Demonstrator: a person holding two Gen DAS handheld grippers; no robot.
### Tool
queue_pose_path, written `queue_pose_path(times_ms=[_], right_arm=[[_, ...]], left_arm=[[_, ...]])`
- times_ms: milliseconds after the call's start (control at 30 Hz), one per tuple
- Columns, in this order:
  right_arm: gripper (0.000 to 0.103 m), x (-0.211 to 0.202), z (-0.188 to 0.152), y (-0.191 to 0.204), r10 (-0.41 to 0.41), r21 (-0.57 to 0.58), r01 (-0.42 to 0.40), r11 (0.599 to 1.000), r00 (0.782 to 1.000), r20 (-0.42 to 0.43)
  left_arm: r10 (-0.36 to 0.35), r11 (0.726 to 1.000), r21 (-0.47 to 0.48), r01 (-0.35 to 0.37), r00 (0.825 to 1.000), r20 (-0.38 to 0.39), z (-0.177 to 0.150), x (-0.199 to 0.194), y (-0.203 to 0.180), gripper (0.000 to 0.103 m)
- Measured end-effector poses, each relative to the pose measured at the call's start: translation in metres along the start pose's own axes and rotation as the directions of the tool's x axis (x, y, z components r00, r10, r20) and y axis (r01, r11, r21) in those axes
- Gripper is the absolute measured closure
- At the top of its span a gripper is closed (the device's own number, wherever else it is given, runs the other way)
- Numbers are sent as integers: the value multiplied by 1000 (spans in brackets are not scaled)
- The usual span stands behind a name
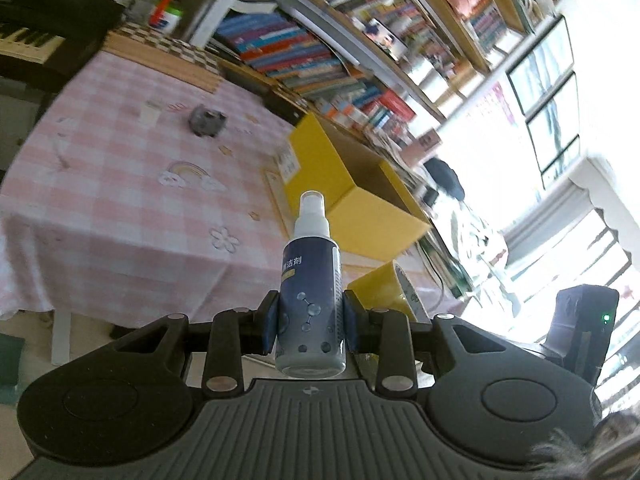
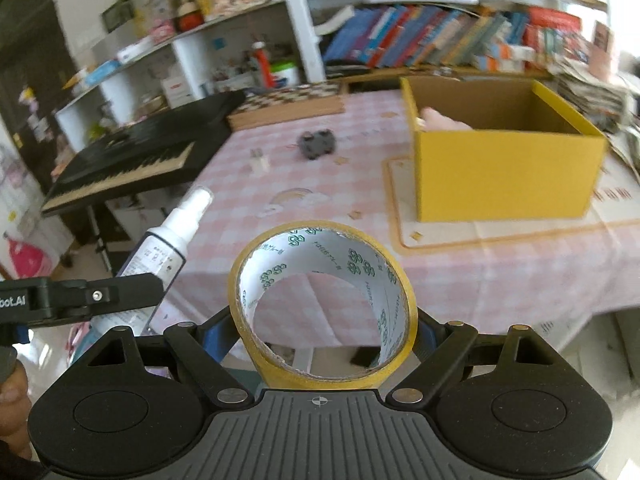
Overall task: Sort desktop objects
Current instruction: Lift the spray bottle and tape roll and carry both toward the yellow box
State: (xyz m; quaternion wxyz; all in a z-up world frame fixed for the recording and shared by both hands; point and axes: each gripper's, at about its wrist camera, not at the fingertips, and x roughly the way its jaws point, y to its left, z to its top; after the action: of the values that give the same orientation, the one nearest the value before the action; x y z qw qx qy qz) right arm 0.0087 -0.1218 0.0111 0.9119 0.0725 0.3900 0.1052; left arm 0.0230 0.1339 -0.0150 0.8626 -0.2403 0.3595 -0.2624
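The left gripper (image 1: 309,320) clamped narrowly on a load, pointing toward twelve o'clock; the right gripper (image 2: 322,332) gripped wide, with the left one's arm at its nine o'clock.

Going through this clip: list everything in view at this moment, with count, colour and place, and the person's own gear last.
spray bottle: one, dark blue with white pump top, upright between the left gripper's pads
tape roll: one, yellow with white printed core, clamped in the right gripper
box: one, yellow cardboard, open top, on a mat at the table's right side; something pink inside
small dark object: one, grey-black, mid-table, too blurred to name
tablecloth: one, pink and white check
keyboard: one, black, left of the table
checkered board: one, at the table's far edge
bookshelves: crowded, behind the table
left gripper: black, blue pads
right gripper: black
hand: lower left edge of the right wrist view
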Motion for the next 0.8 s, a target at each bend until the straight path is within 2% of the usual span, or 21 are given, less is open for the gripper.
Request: queue_pose_path(times_ms=[333, 800], right_arm=[[16, -18, -16, -20, -79, 61, 78, 995, 997, 5], [16, -32, -18, -70, -136, 147, 133, 980, 991, 11]], left_arm=[[-69, 996, 49, 74, 993, -98, -3, 31, -20, 73], [-114, 986, 100, 134, 977, -180, -2, 77, -57, 73]])
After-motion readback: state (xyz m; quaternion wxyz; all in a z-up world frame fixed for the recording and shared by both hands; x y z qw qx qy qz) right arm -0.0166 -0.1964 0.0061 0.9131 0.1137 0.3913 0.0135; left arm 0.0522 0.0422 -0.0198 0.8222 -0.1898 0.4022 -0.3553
